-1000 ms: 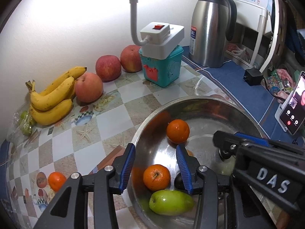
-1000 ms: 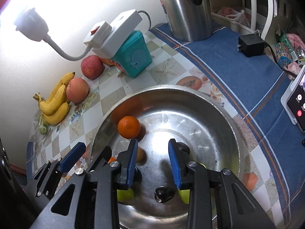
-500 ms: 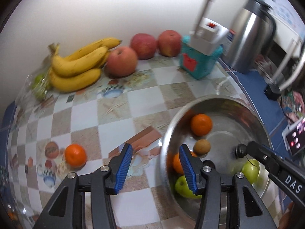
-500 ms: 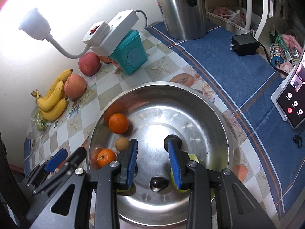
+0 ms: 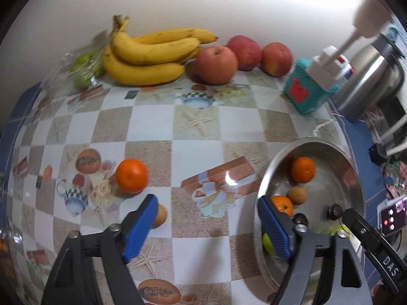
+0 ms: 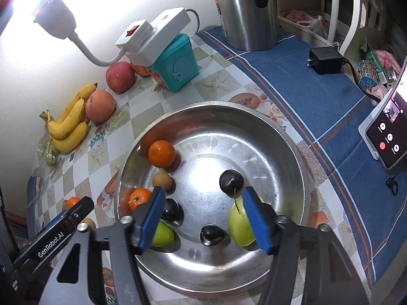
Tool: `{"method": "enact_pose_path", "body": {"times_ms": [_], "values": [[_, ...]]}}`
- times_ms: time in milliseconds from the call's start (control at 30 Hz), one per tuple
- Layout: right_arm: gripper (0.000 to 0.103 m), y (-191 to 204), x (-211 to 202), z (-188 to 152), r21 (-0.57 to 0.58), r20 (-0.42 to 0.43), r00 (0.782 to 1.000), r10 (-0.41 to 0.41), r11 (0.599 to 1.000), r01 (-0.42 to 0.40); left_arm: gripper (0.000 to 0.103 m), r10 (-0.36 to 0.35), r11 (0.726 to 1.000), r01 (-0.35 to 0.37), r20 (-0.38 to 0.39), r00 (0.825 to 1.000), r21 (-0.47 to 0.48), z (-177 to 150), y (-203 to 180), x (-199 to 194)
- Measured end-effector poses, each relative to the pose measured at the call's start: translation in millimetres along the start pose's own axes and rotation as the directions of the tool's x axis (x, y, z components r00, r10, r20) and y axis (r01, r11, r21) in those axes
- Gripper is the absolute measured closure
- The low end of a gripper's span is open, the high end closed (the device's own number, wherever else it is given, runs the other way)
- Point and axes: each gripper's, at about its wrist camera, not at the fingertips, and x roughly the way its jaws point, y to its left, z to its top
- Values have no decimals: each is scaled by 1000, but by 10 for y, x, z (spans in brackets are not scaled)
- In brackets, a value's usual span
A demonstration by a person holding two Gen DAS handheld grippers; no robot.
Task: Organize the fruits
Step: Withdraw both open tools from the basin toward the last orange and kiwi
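Note:
A steel bowl (image 6: 292,152) holds two oranges (image 6: 162,153), a small brown fruit (image 6: 162,180), dark plums (image 6: 231,181) and two green apples (image 6: 240,225). My right gripper (image 6: 203,222) is open and empty above the bowl's near side. My left gripper (image 5: 207,225) is open and empty over the tiled table, left of the bowl (image 5: 353,175). A loose orange (image 5: 131,175) lies just beyond its left finger, and a small brown fruit (image 5: 160,216) sits partly behind that finger. Bananas (image 5: 150,56) and three red apples (image 5: 216,63) lie by the wall.
A teal box (image 6: 175,63) with a white power strip and lamp stands behind the bowl. A steel kettle (image 6: 244,10) is at the back. A phone (image 6: 386,137) and black charger (image 6: 324,59) sit on the blue cloth at right. A bag of green fruit (image 5: 81,68) lies beside the bananas.
My left gripper has swung left, from over the bowl to over the table near the loose orange. My right gripper has risen a little and opened wider over the bowl.

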Motion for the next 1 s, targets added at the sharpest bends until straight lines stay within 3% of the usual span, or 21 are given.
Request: {"method": "enact_pose_path", "body": {"times_ms": [67, 233, 367, 467, 1000], "values": [[28, 16, 12, -3, -12, -2, 1000, -11, 1000, 11, 4, 21, 999, -21, 3, 1000, -29, -10, 57, 9], [26, 40, 28, -11, -27, -4, 1000, -19, 999, 19, 0, 36, 997, -35, 11, 999, -63, -34, 160, -1], [26, 73, 34, -24, -44, -4, 1000, -28, 999, 28, 0, 51, 995, -50, 8, 999, -85, -72, 245, -5], [14, 88, 35, -29, -52, 1, 999, -35, 998, 35, 0, 67, 993, -66, 2, 998, -97, -122, 310, -3], [14, 179, 102, -62, -81, -15, 999, -45, 996, 43, 0, 84, 980, -85, -11, 996, -181, -201, 790, -57]]}}
